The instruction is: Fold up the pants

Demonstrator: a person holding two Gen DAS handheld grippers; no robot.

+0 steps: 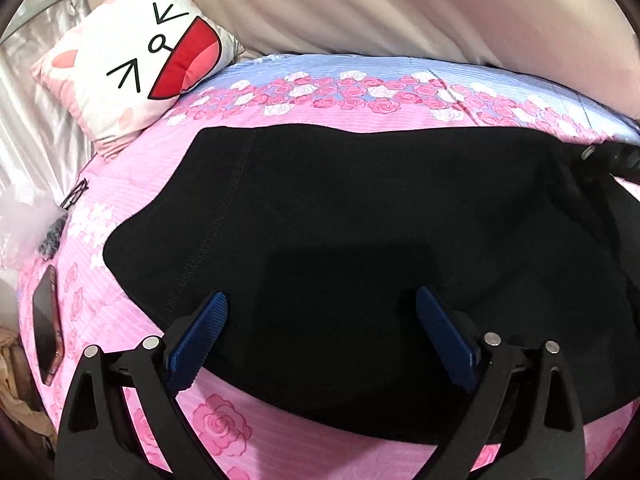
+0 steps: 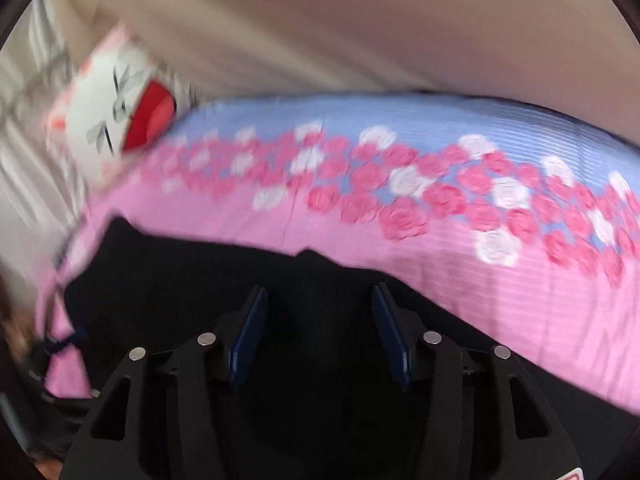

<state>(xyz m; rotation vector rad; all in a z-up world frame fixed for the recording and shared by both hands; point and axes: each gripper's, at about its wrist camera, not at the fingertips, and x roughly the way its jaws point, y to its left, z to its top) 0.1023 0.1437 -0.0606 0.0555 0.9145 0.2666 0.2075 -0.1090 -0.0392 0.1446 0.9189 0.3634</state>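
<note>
The black pants (image 1: 360,240) lie folded in a broad slab on the bed's rose-printed pink and blue cover (image 1: 360,92). The left wrist view is sharp: the left tool (image 1: 321,300) hangs over the pants' near edge, blue pads wide apart, nothing between them. Only this view shows a phone (image 1: 46,320) lying at the cover's left edge and a stitched seam down the pants. The cartoon-face pillow (image 1: 132,60) sits at the far left corner. The right wrist view is smeared; the right tool (image 2: 320,300) is half apart above black cloth, gripping nothing.
</note>
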